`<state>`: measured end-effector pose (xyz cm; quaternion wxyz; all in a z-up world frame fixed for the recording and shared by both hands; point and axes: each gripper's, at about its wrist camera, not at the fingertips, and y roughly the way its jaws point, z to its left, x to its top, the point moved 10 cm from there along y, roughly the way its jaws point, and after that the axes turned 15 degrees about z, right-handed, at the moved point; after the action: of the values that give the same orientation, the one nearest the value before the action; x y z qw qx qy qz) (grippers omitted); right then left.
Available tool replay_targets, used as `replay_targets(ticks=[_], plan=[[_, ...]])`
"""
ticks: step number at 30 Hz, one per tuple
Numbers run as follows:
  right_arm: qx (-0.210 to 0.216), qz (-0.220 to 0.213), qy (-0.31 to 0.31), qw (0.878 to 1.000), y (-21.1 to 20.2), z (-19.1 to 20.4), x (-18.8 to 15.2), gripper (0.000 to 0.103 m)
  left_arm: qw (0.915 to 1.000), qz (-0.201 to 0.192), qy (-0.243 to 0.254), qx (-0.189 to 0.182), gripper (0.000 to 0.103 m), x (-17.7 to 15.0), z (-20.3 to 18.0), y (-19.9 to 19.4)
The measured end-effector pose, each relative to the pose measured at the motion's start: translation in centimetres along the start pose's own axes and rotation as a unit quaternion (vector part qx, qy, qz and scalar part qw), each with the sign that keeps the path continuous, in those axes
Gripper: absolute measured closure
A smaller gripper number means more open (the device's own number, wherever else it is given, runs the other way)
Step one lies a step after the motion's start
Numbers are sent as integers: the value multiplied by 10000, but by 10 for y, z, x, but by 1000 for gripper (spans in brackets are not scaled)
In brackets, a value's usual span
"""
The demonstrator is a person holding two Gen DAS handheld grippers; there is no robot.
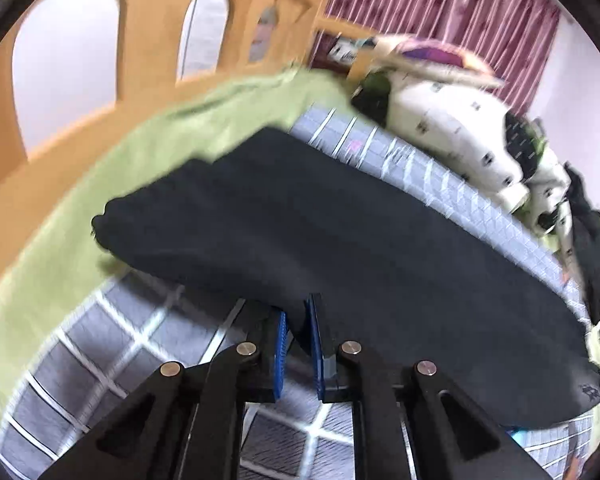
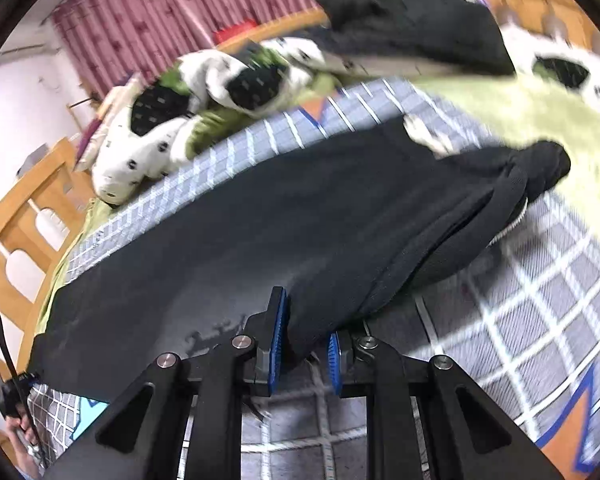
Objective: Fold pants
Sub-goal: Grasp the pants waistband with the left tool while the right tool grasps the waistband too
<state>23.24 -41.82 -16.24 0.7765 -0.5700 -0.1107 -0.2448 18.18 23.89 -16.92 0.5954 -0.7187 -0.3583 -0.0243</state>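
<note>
Both tools (image 1: pixel 298 334) (image 2: pixel 306 338) pinch pants (image 1: pixel 340 232) edge.

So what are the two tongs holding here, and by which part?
Both grip the black pants. The left tongs pinch the near long edge. The right tongs pinch a bunched near edge, close to the waistband end.

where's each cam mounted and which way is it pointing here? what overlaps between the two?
Left wrist: on the left gripper, looking along its fingers over the black pants toward the wooden bed frame; only its fingers show.
Right wrist: on the right gripper, looking across the pants toward the maroon curtain; its fingers and the person's hand at lower left show.
Shared: pants, checked bedsheet, green blanket, curtain, spotted bedding.
</note>
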Motion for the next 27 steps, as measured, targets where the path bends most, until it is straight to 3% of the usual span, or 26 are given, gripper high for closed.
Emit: replay_targets(ticks=[3,9,15,21,23,25,26,27], plan=[[72,-146,-122,9998,-14,16,26,86,9997,-218,15,-136,92,30,-16,-18],[133,-188,-215,9995,-14,33,81,86,9969,-684,341,175,92,85,-46,-15],[128,-139,-334,9993,30,41,125,86,9935,-804,538,594,92,132,-77,46],[-209,154,-264,9993,108,45,158,86,9952,-534,277,771,90,154,-81,109],[-263,315,-89,9991,132,39,163,79,9970,-267,375,625,57,151,-86,123],[-20,380,48,9993,141,39,162,57,9972,-348,488,456,40,144,-93,118],[129,356,-1,9993,139,44,160,47,9964,-429,540,491,37,139,-94,112],[161,233,-84,9996,133,47,157,44,9956,-443,639,525,37,132,-97,106]])
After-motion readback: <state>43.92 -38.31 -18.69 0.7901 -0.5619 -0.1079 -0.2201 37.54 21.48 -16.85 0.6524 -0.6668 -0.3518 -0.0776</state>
